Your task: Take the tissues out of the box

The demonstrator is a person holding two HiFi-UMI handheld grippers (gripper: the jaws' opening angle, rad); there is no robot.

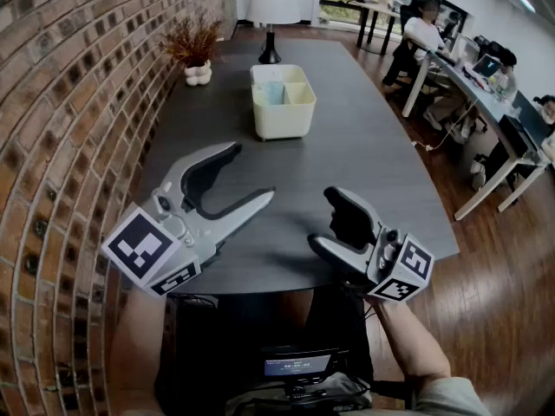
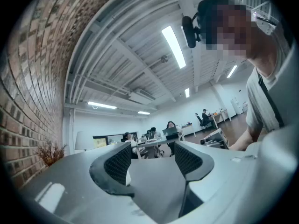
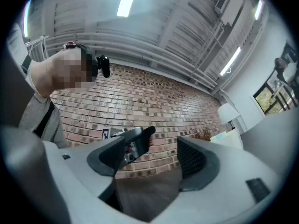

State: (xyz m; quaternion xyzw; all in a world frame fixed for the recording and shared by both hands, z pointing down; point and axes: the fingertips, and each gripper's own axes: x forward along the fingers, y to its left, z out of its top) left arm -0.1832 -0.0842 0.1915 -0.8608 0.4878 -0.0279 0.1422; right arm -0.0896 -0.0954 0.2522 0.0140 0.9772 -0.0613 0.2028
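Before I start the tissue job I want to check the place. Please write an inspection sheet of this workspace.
Surface: dark grey table, nothing lying near the tongs.
Job's things: cream box with compartments, far from both tongs; pale blue item inside, perhaps tissues.
Clutter: lamp and dried plant in a white vase at the far end.
Grippers: left tongs open, empty; right tongs open, empty.
Cables: perhaps a thin cable below the desks; unclear.
Surroundings: brick wall at left; seated people at right; wooden floor.
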